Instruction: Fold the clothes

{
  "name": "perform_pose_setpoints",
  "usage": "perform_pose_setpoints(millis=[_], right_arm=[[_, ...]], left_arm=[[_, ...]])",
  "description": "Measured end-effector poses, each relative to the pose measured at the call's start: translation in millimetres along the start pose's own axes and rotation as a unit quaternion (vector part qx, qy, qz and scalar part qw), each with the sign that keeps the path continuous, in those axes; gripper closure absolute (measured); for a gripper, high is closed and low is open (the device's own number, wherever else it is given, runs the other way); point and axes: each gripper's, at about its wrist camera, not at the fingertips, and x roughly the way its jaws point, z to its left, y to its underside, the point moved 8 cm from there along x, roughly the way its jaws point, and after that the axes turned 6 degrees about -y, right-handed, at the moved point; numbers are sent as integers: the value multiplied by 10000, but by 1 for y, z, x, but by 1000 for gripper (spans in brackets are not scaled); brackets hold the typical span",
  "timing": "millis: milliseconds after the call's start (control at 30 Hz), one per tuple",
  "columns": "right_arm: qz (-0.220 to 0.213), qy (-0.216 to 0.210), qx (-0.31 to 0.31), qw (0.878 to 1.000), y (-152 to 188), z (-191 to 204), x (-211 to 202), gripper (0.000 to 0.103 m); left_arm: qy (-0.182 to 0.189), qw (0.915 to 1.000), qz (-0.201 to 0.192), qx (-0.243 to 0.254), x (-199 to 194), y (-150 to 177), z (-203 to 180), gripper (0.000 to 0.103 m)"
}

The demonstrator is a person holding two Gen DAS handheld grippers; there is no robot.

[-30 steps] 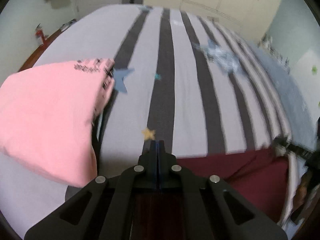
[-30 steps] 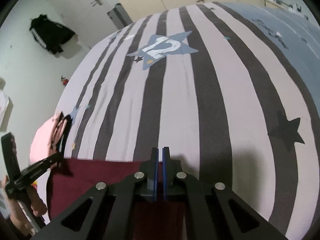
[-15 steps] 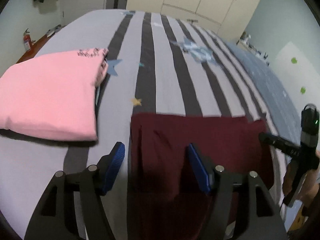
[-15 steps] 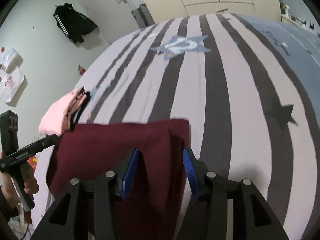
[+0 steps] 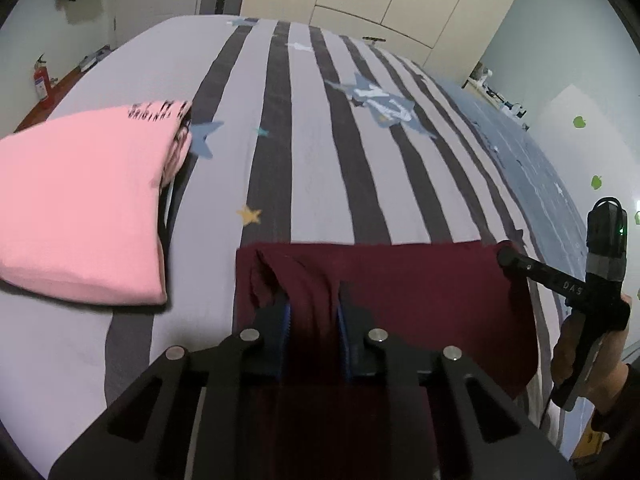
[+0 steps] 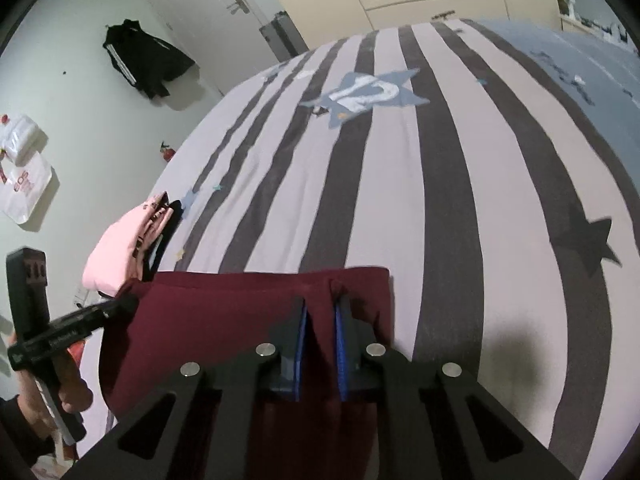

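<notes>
From the left wrist view, the left tongs point(image 5: 313, 314) have just been closing, and their blue ribbed pads point(image 5: 285, 316) now pinch a raised ridge of the soft maroon knit garment point(image 5: 420, 292) near its left corner. The cloth lies as a flat rectangle with a straight far edge on the bed with the grey-and-white striped cotton cover point(image 5: 320, 152), which carries printed stars. To the left, apart from the maroon piece, rests a folded pink cotton T-shirt with black lettering point(image 5: 80, 208), thick and square-edged. At the right, the right tongs point(image 5: 505, 258) meet the garment's far right corner, with a hand point(image 5: 588, 360) around the black angular handle.

From the right wrist view, the right tongs point(image 6: 320, 320) have likewise just been closing; the blue pads point(image 6: 301, 336) squeeze a narrow upright pleat of the maroon garment point(image 6: 208, 312) close to its right edge. The fabric looks smooth and matte, creased only at the grip. At the left, the left tongs point(image 6: 128, 302) reach the other corner, beside the pink stack point(image 6: 116, 252). A black jacket with white stripes point(image 6: 144, 60) hangs on the pale wall.
</notes>
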Motion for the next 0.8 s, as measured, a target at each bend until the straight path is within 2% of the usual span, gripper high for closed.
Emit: perform_pose_setpoints(millis=[167,433,467,600,800], right_arm=[[-139,61,82,9999,-12,0,0,94],[-8,445,281,9986,-11,-23,36,93],[-38,460,371,9982,-9,-26,37,92],[-291,566,543,9965,-12,-33,20,75],[-730,1009,374,9915,-22,-32,-23,75]], left_arm=[[-74,10000,36,2,5,-12,3,88],[-332,9992,222,44,37,-10,13,88],[-322,9993,168,7,33,-11,14,87],[-356,9993,-52,-72,9,-11,18,84],[-627,9968,-503,-36,-30,-9,30,82]])
